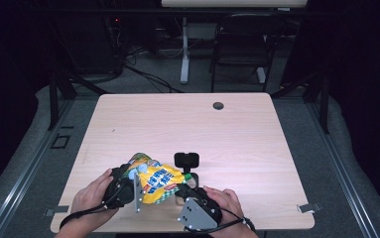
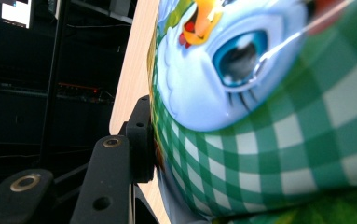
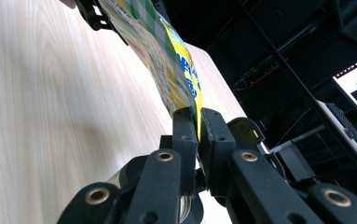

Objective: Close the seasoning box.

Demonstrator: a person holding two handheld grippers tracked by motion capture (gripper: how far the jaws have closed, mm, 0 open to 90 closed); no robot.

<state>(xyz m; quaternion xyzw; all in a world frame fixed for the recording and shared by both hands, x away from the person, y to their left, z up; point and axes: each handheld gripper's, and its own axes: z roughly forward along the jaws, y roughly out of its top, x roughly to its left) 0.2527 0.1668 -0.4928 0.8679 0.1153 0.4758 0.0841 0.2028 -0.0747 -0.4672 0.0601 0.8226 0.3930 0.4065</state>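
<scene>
A yellow and green snack bag (image 1: 158,181) with a cartoon print hangs just above the front of the wooden table (image 1: 187,124), stretched between my two grippers. My left gripper (image 1: 133,184) clamps the bag's left end; in the left gripper view its black finger (image 2: 141,140) presses into the green-checked side of the bag (image 2: 260,116). My right gripper (image 1: 182,191) holds the bag's right end. In the right gripper view, that gripper (image 3: 198,128) pinches the thin yellow edge of the bag (image 3: 167,60) between its two jaws.
A small black device on a stand (image 1: 186,159) sits on the table just behind the bag. A cable hole (image 1: 218,105) lies near the far edge. A dark chair (image 1: 242,44) and a table leg (image 1: 184,54) stand beyond the table.
</scene>
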